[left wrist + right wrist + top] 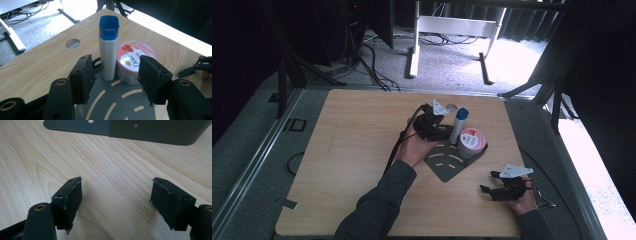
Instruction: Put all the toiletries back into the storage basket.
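Two items stand on a dark slotted tray (pixel 446 167) near the middle of the wooden table (pixel 347 150).

Item 1: white bottle (pixel 108 58) with a blue cap (pixel 108 24), upright at the tray's far edge. It stands just beside the jar, perhaps touching it; the contact cannot be confirmed.

Item 2: round pink-lidded jar (pixel 132 62), "Dove" legible on the lid, seated on the tray to the bottle's right in the left gripper view. Its squat, wide form looks stable; the tall, narrow bottle would tip more readily if nudged.

Item 3: left gripper (pixel 113 75), held low over the tray's near part, jaws spread wide with nothing between the pads. Bottle and jar lie ahead of the gap, so the gripper appears lined up on the pair, most likely on the bottle, which sits nearer the centre line.

Item 4: right gripper (pixel 117 195), jaws likewise apart and empty, resting close above bare wood near the table's right front corner, well apart from the tray. Its position suggests it is parked clear of the other hand's work.

Fixture: round hole (pixel 73 43) in the tabletop beyond the bottle.
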A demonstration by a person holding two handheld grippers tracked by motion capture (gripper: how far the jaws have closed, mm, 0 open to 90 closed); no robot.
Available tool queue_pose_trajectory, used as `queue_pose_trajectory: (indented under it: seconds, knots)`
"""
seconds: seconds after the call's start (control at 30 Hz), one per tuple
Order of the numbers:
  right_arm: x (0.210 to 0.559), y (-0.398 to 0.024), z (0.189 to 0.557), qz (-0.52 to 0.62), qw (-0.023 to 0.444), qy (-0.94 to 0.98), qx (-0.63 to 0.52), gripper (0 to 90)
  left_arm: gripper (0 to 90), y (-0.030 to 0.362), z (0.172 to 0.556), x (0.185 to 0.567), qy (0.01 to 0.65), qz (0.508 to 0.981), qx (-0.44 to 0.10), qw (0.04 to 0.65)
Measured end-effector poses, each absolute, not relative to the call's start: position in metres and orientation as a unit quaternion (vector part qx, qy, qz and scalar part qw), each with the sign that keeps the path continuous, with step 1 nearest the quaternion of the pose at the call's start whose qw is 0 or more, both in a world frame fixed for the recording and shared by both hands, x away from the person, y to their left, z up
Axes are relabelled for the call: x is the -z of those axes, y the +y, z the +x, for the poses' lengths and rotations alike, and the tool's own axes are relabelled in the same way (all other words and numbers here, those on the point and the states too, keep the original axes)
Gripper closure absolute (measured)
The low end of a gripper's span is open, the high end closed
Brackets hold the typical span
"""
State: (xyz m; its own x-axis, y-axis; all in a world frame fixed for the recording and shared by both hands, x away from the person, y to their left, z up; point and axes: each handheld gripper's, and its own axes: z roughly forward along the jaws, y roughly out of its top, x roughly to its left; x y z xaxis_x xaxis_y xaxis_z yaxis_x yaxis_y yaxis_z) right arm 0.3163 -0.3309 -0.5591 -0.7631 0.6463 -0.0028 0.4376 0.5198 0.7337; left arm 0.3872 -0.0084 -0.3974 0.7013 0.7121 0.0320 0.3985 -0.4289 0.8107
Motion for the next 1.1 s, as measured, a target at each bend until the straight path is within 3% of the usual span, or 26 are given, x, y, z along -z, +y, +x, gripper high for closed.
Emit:
queue_pose_trajectory:
  seconds: [0.53,0.7,0.93,1.1]
  knots:
    - [0.559,-0.331,0.316,0.315,0.139,0.861,-0.375,24.9,42.4,0.029,0.387,0.405,0.365,0.807,-0.198,0.419]
    - [0.559,-0.331,0.316,0.315,0.139,0.861,-0.375,24.9,39.2,0.038,0.387,0.412,0.378,0.802,-0.206,0.414]
    - [0.559,-0.331,0.316,0.315,0.139,0.861,-0.375,24.9,27.8,0.05,0.388,0.422,0.407,0.79,-0.213,0.407]
    - [0.559,-0.331,0.316,0.315,0.139,0.861,-0.375,24.9,27.8,0.056,0.388,0.426,0.412,0.788,-0.209,0.408]
